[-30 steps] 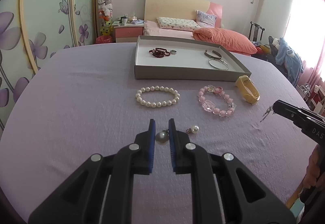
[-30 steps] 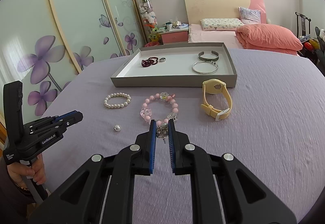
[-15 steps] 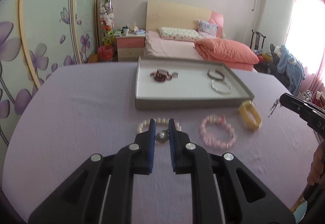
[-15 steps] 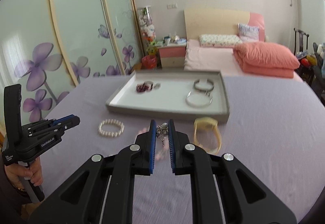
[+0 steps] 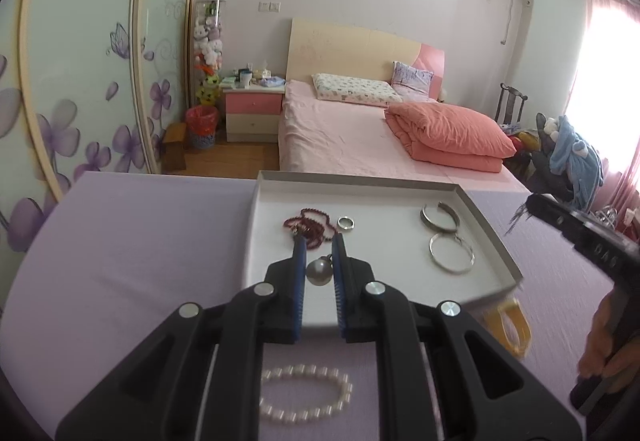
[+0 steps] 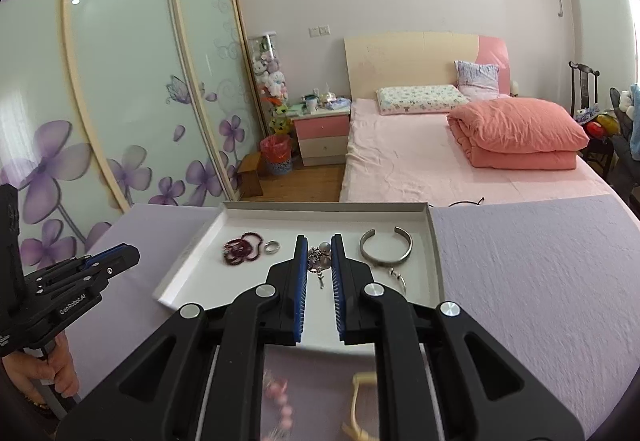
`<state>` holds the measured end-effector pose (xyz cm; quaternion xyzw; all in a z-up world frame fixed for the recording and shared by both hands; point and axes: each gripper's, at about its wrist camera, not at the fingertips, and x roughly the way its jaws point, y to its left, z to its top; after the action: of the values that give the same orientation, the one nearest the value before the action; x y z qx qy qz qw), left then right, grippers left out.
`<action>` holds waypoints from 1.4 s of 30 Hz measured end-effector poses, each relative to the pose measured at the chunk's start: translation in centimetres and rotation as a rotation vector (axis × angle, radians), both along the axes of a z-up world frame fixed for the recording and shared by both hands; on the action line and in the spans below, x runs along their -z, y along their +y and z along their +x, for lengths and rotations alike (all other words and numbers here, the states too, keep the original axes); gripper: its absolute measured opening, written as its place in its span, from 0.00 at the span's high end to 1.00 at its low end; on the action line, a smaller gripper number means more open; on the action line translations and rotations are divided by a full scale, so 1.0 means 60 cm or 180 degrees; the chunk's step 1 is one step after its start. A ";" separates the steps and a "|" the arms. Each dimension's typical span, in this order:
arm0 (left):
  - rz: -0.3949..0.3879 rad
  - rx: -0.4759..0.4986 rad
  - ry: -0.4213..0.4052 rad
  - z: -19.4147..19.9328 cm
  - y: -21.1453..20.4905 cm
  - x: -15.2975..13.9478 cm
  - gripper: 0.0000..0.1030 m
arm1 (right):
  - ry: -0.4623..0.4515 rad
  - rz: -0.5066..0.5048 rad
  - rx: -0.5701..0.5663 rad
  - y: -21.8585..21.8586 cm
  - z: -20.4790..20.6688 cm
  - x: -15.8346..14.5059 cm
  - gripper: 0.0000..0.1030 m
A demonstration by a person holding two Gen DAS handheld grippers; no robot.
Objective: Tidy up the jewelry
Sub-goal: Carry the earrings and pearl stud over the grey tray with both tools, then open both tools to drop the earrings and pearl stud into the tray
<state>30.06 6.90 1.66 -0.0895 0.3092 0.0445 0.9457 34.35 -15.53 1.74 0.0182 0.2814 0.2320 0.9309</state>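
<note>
My left gripper (image 5: 318, 247) is shut on a pearl earring (image 5: 319, 271) and holds it above the near part of the grey tray (image 5: 256, 237). My right gripper (image 6: 319, 247) is shut on a silver earring with a dangling charm (image 6: 319, 261) above the tray (image 6: 435, 241). In the tray lie a dark red bead bracelet (image 5: 310, 225), a silver ring (image 5: 345, 223), a silver cuff (image 5: 439, 217) and a thin silver bangle (image 5: 451, 253). A white pearl bracelet (image 5: 306, 393) lies on the purple cloth under my left gripper.
A yellow watch (image 5: 508, 325) and a pink bead bracelet (image 6: 280, 397) lie on the purple table (image 5: 140, 241) in front of the tray. A pink bed (image 5: 360, 133) and a nightstand (image 5: 252, 109) stand beyond the table's far edge.
Both grippers have lifted with their earrings and moved forward from the cloth to above the tray. The bracelets and watch now lie below and behind the fingertips.
</note>
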 end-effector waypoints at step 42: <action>0.0060 -0.0018 0.0362 0.168 -0.018 0.083 0.85 | 0.0657 -0.0048 0.0469 -0.010 0.102 0.074 0.55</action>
<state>40.12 5.82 -3.29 -0.0787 0.3618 0.0550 0.9273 40.46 -16.16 -2.68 0.0556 0.3754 0.1578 0.9116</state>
